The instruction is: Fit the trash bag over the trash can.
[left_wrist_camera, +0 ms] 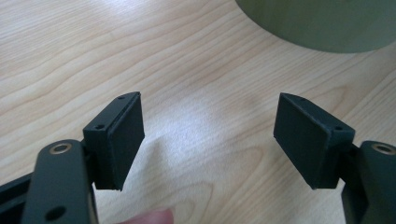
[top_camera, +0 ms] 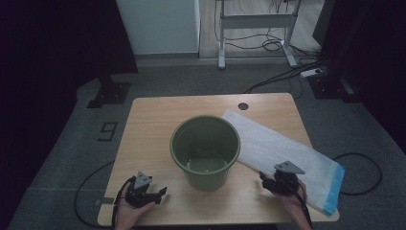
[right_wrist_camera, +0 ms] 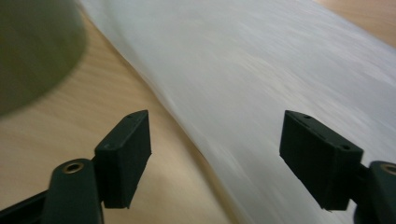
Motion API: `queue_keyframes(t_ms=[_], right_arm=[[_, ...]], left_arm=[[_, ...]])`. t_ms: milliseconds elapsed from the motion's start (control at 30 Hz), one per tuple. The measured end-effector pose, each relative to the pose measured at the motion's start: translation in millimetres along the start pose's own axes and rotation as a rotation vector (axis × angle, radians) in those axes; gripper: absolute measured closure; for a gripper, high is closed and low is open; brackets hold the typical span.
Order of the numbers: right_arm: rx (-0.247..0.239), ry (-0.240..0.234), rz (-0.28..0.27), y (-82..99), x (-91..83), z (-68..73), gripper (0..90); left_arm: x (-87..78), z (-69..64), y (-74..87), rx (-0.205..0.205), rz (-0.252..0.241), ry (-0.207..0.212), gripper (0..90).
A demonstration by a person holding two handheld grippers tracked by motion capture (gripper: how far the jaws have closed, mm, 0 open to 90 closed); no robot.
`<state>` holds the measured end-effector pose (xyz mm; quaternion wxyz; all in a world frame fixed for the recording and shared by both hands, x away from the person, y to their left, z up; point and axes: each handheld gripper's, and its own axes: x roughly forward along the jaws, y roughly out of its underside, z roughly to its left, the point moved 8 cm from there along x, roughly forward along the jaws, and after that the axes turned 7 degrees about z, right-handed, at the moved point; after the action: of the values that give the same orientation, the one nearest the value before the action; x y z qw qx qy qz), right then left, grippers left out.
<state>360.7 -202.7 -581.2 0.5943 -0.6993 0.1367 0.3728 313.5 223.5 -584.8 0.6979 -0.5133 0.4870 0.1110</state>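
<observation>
An empty green plastic pot (top_camera: 205, 151) stands upright at the middle of the wooden table (top_camera: 153, 124). A white plastic bag (top_camera: 282, 153) with a blue end lies flat to its right, reaching the table's front right corner. My left gripper (top_camera: 162, 193) rests near the front left edge and points toward the pot. Its jaws are open over bare wood (left_wrist_camera: 208, 135), with the pot's base (left_wrist_camera: 322, 23) farther ahead. My right gripper (top_camera: 264, 178) is at the bag's near edge, right of the pot. It is open (right_wrist_camera: 215, 154), one jaw over wood and the other over the bag (right_wrist_camera: 261, 70).
A round cable hole (top_camera: 243, 106) sits near the table's far edge. Beyond the table, on the grey floor, stand a white desk frame (top_camera: 256, 21) and a power strip (top_camera: 311, 73) with loose cables. A "9" mark (top_camera: 108, 130) is on the floor to the left.
</observation>
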Motion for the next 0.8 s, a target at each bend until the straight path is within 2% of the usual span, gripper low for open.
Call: queue_keyframes(t_ms=[67, 100, 200, 233, 267, 300, 433, 600, 633, 667, 700, 733, 767, 800], right_arm=[[-0.008, -0.011, 0.003, -4.4, 5.4, 4.1, 23.0], [-0.027, -0.031, 0.021, -16.3, 23.3, 14.0, 23.0], [-0.029, -0.046, 0.038, -27.0, 39.1, 22.1, 23.1], [-0.056, -0.046, 0.049, -37.9, 50.9, 31.4, 22.9], [-0.056, -0.046, 0.049, -37.9, 50.9, 31.4, 22.9], [-0.091, -0.04, 0.063, -47.2, 59.7, 39.7, 23.0], [-0.097, -0.051, 0.102, -53.5, 71.1, 45.9, 23.6], [-0.08, -0.052, 0.141, -50.1, 84.5, 41.6, 26.6], [-0.044, -0.072, 0.118, -49.2, 84.7, 37.3, 38.2], [-0.042, -0.066, 0.1, -48.7, 83.5, 34.3, 43.7], [-0.042, -0.066, 0.1, -48.7, 83.5, 34.3, 43.7], [-0.026, -0.054, 0.073, -47.1, 82.1, 27.2, 53.6], [-0.02, -0.049, 0.064, -46.4, 81.2, 23.5, 59.1], [-0.02, -0.049, 0.064, -46.4, 81.2, 23.5, 59.1]], left_arm=[[-1.2, 0.3, 1.3, -0.003, -0.001, -0.002, 24.0], [-2.8, 1.1, 3.5, -0.011, -0.002, -0.006, 24.0], [-3.9, 2.1, 5.7, -0.018, -0.002, -0.012, 23.9], [-4.6, 3.0, 8.2, -0.021, 0.001, -0.016, 23.9], [-4.6, 3.0, 8.2, -0.021, 0.001, -0.016, 23.9], [-5.5, 3.8, 11.0, -0.023, 0.003, -0.017, 23.9], [-7.4, 5.1, 14.7, -0.03, 0.004, -0.02, 24.0], [-10.1, 7.1, 16.3, -0.03, -0.002, -0.024, 24.4], [-10.3, 7.9, 16.8, -0.02, -0.002, -0.026, 24.5], [-10.1, 8.7, 17.1, -0.023, -0.003, -0.026, 24.6], [-10.1, 8.7, 17.1, -0.023, -0.003, -0.026, 24.6], [-9.1, 10.1, 17.8, -0.028, -0.001, -0.029, 24.7], [-8.5, 10.0, 18.1, -0.027, 0.001, -0.029, 24.8], [-8.5, 10.0, 18.1, -0.027, 0.001, -0.029, 24.8]])
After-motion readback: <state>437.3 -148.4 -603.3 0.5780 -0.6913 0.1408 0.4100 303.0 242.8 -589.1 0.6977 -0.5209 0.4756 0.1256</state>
